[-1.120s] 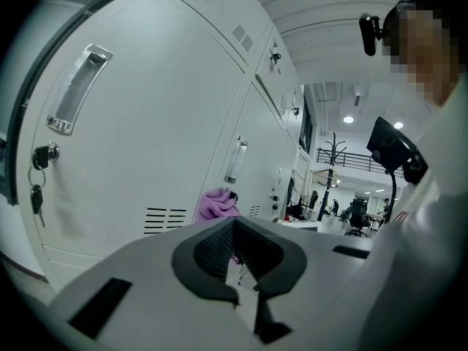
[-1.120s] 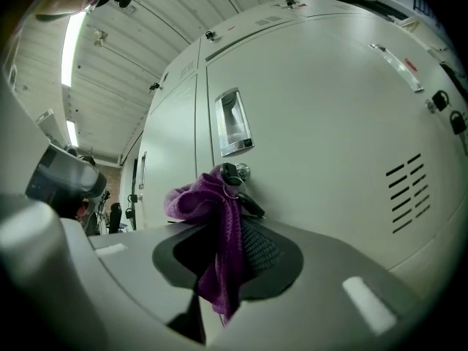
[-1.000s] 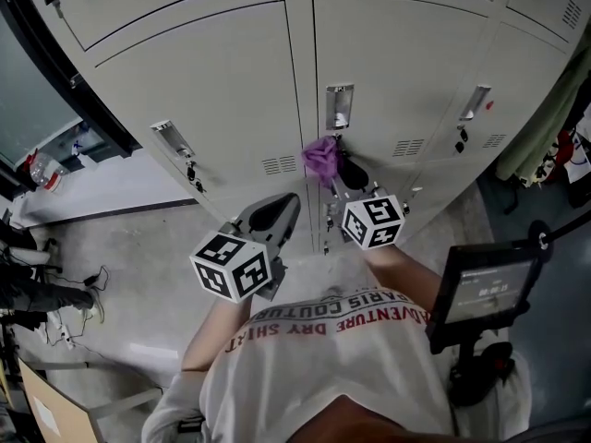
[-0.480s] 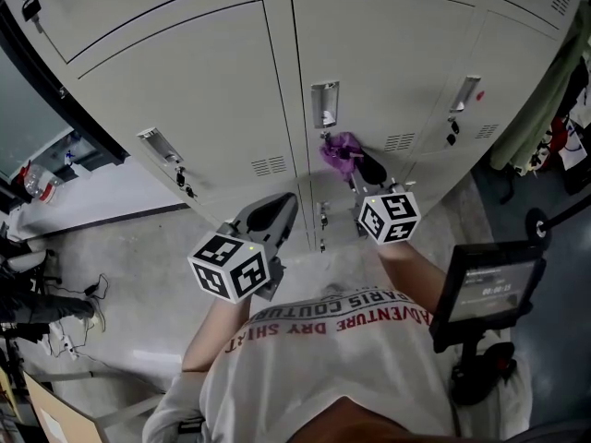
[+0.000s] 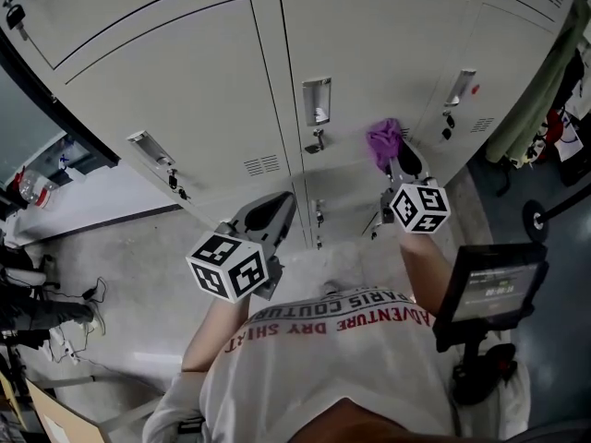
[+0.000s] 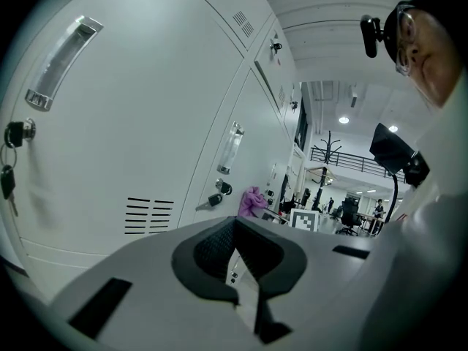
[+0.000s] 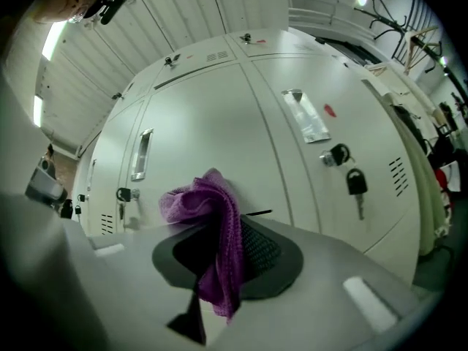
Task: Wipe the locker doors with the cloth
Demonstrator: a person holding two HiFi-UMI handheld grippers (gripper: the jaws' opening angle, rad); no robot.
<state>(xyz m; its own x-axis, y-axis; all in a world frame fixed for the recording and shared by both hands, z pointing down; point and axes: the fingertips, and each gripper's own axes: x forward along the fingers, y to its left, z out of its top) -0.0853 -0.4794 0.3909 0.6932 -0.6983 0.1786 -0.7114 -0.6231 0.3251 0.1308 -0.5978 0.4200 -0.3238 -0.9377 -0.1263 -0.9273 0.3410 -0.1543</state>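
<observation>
A purple cloth (image 5: pixel 384 143) (image 7: pixel 212 229) is pinched in my right gripper (image 5: pixel 399 158) (image 7: pixel 219 262), whose jaws are shut on it. The cloth is pressed against the middle locker door (image 5: pixel 379 53) near its lower right corner, right of the recessed handle (image 5: pixel 316 101). From the left gripper view the purple cloth (image 6: pixel 253 199) shows small and far off. My left gripper (image 5: pixel 268 215) (image 6: pixel 245 269) hangs back from the lockers, lower left, jaws shut with nothing in them. The left locker door (image 5: pixel 175 81) (image 6: pixel 131 123) with its vent slots is in front of it.
Keys hang from locks on the locker doors (image 7: pixel 356 185) (image 6: pixel 9 181). A green garment (image 5: pixel 531 90) hangs at the right. A dark screen on a stand (image 5: pixel 485 289) sits at lower right. Grey floor (image 5: pixel 129 275) with cables lies at left.
My right gripper has carried the purple cloth to the right and slightly up across the middle locker door. The left gripper has stayed in place.
</observation>
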